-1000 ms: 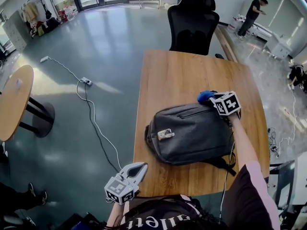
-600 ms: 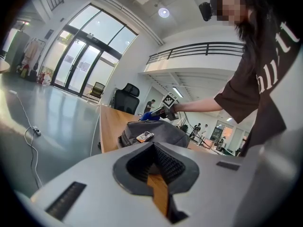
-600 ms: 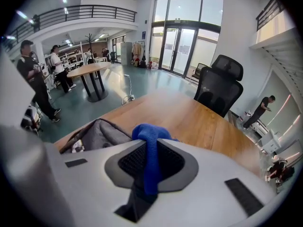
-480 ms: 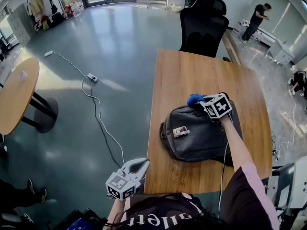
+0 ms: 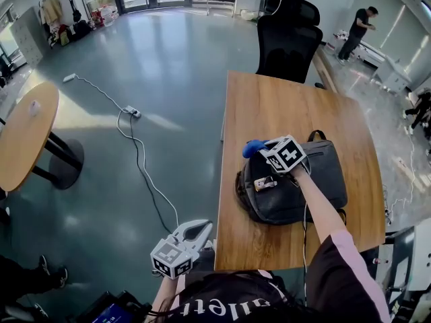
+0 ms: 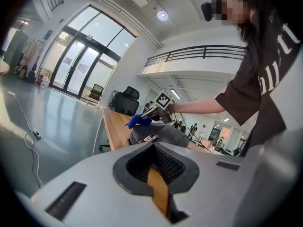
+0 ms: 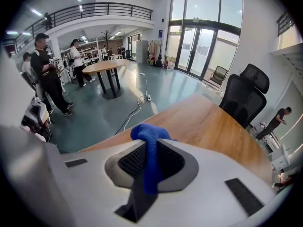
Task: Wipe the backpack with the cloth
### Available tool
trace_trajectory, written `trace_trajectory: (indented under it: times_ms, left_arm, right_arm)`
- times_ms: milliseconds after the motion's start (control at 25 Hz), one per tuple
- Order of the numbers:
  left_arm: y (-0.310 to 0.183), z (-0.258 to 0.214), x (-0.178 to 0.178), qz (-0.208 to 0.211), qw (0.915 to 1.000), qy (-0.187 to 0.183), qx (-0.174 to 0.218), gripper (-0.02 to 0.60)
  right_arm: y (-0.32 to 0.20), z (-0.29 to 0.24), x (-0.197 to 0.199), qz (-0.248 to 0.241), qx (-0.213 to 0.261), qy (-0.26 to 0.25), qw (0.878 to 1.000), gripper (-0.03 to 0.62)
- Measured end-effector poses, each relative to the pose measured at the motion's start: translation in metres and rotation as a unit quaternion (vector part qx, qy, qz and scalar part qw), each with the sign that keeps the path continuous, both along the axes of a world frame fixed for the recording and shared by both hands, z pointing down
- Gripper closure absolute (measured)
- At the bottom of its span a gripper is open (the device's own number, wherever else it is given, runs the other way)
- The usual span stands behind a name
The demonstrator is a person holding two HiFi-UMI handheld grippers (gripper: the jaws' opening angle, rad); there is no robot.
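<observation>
The backpack (image 5: pixel 326 170), dark grey, lies flat on the near right part of the wooden table (image 5: pixel 283 106), its near-left corner close to the table's left edge. Well to its left, off the table and low beside the person, the left claw (image 5: pixel 194 227) hangs with its jaws pressed together on nothing and takes no part in the work. Further right, the blue cloth (image 5: pixel 252 147) bunches out over the far-left corner of the backpack, pinched between the closed jaws of the right claw (image 5: pixel 268 148); whether it presses on the fabric just here I cannot tell. Judging by that, the wiping is under way at this corner, while the broad face towards the right and the near side looks yet to be covered; the fabric itself shows no mark either way.
</observation>
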State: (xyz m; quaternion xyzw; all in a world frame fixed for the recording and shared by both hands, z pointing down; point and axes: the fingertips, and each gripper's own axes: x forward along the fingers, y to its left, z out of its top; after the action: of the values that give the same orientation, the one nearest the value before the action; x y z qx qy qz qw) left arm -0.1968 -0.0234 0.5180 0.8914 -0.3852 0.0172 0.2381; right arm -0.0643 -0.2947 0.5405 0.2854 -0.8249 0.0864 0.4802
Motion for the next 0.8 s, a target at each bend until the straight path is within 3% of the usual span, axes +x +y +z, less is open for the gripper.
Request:
trace_trajectory:
  times_ms: [160, 280, 400, 520, 600, 800]
  left_arm:
    - [-0.003, -0.003, -0.003, -0.003, 1.0000, 0.004, 0.000, 0.583]
    - [-0.003, -0.001, -0.002, 0.002, 1.0000, 0.006, 0.003, 0.583]
    - [-0.003, 0.001, 0.000, 0.008, 0.9999, 0.009, 0.008, 0.583]
    - [-0.002, 0.002, 0.001, 0.009, 0.9999, 0.009, 0.007, 0.583]
    - [-0.001, 0.002, 0.001, 0.010, 0.9999, 0.009, 0.007, 0.583]
    - [-0.001, 0.002, 0.001, 0.010, 0.9999, 0.010, 0.008, 0.583]
  right_arm:
    - [0.008, 0.004, -0.012, 0.020, -0.010, -0.015, 1.000, 0.531]
    - [0.014, -0.002, -0.022, 0.062, -0.029, -0.066, 0.996, 0.531]
    - [0.023, -0.009, -0.033, 0.116, -0.057, -0.135, 0.982, 0.531]
    - [0.031, -0.005, -0.043, 0.172, -0.088, -0.199, 0.961, 0.532]
    - [0.037, 0.004, -0.043, 0.203, -0.101, -0.214, 0.950, 0.531]
    - [0.059, 0.027, -0.031, 0.238, -0.114, -0.214, 0.940, 0.531]
